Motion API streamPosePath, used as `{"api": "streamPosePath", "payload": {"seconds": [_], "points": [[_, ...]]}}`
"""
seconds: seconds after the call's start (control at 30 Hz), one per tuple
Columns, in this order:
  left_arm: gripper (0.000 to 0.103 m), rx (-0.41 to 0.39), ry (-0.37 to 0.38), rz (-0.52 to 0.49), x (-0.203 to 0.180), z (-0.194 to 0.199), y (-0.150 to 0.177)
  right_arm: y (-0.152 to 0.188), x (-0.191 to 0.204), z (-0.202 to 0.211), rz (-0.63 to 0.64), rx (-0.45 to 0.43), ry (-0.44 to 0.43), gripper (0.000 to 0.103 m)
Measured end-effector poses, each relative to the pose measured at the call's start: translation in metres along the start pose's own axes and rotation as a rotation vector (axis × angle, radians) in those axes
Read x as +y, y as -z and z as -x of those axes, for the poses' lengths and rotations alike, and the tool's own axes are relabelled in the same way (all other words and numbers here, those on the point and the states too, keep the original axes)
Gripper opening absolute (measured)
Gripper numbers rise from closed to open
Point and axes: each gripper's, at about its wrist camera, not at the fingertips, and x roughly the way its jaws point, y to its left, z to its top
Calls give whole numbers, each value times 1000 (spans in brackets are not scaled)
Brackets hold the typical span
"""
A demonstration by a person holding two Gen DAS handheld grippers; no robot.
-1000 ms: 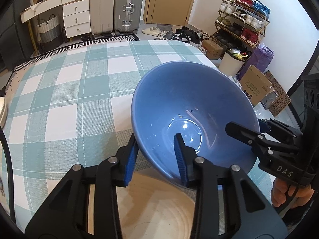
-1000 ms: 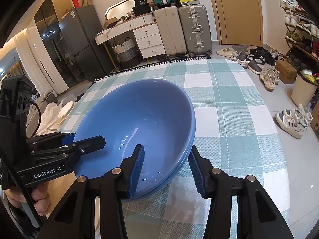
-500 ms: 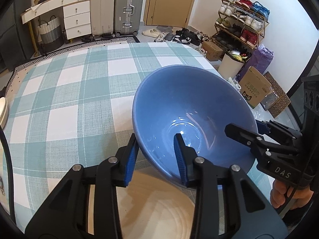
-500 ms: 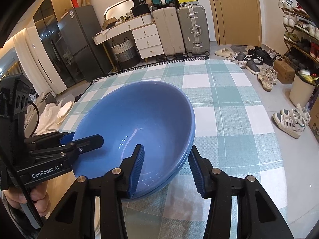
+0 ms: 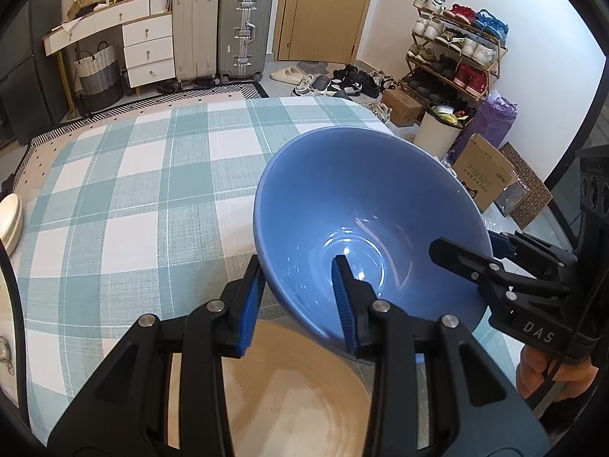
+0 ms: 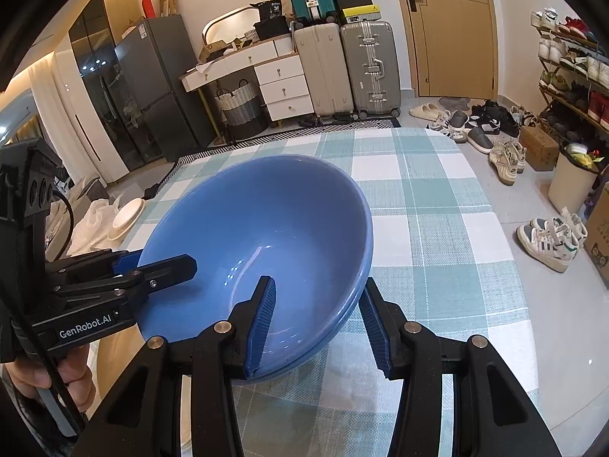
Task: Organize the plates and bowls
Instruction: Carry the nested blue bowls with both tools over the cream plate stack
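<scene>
A large blue bowl (image 5: 365,205) is held tilted above the checked tablecloth (image 5: 152,175); in the right wrist view (image 6: 266,228) it seems to sit nested in a second blue bowl, whose rim (image 6: 335,327) shows beneath it. My left gripper (image 5: 297,301) straddles the bowl's near rim, one finger inside, one outside. My right gripper (image 6: 316,323) straddles the opposite rim the same way. A beige plate (image 5: 289,396) lies directly under the left gripper.
A white dish (image 5: 9,221) sits at the table's left edge and also shows in the right wrist view (image 6: 127,215). The table's right edge drops to a floor with shoes (image 6: 552,236), a bin (image 5: 437,133) and cardboard boxes (image 5: 483,175).
The bowl has sunk slightly and shifted a little toward the beige plate. Both grippers keep the same hold on its rim.
</scene>
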Motion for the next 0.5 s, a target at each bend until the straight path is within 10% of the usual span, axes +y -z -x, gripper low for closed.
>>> {"api": "streamPosePath", "payload": {"seconds": [0.5], "points": [[33,-58,-13,3,1,48,13,2,22,24,38,-42,-2,47]]}}
